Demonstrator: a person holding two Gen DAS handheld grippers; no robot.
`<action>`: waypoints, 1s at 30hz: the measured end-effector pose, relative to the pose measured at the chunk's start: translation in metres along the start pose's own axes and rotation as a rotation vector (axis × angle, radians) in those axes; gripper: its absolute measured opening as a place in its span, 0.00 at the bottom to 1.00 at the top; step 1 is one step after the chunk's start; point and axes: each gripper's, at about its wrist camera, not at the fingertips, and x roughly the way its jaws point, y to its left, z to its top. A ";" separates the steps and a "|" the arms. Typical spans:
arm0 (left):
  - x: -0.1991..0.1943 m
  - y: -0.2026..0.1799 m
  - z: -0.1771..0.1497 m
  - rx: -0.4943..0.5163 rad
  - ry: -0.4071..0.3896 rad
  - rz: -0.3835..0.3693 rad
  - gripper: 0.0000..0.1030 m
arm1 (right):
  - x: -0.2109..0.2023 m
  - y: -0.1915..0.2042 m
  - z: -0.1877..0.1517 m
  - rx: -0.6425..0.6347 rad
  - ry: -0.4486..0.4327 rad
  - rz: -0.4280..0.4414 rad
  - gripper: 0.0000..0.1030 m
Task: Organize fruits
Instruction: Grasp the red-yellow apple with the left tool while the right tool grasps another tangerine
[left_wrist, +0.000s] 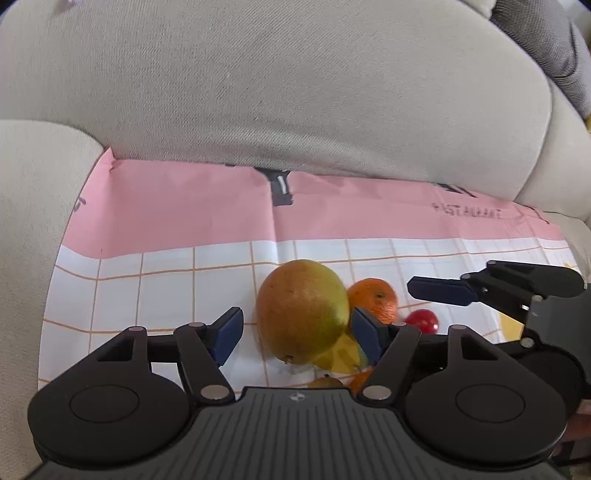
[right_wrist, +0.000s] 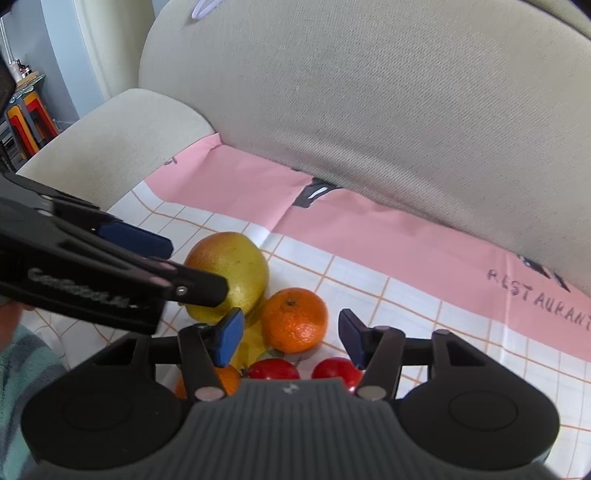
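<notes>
Pink-and-white checked sheet (left_wrist: 184, 221) is spread on beige sofa (left_wrist: 295, 92). Mango (left_wrist: 303, 310) is straddled by left gripper (left_wrist: 297, 334), jaws released wide, nothing grasped. Orange (right_wrist: 294, 319) is framed by right gripper (right_wrist: 291, 338), pads apart, untouched. Red fruits (right_wrist: 273, 369) lie nearer.

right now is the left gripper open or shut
Open. Its fingers stand wide on either side of the big yellow-green fruit, with a clear gap on the left side, so nothing is gripped.

Mango (left_wrist: 303, 310): orange-green. Mandarin (right_wrist: 295, 319): orange. Tomatoes (right_wrist: 337, 371): red. Sheet (left_wrist: 184, 221): pink, white orange-lined grid. Cushion (left_wrist: 277, 85): beige. Gripper pads (right_wrist: 229, 338): blue.
</notes>
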 end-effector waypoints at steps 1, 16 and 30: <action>0.003 0.000 0.000 -0.003 0.005 -0.004 0.76 | 0.002 0.000 0.001 -0.004 0.007 -0.001 0.53; 0.020 0.003 0.004 -0.088 0.011 -0.052 0.70 | 0.025 -0.003 0.010 0.003 0.092 -0.002 0.42; 0.017 0.003 0.004 -0.156 -0.014 -0.038 0.70 | 0.023 -0.001 0.011 0.004 0.068 -0.007 0.41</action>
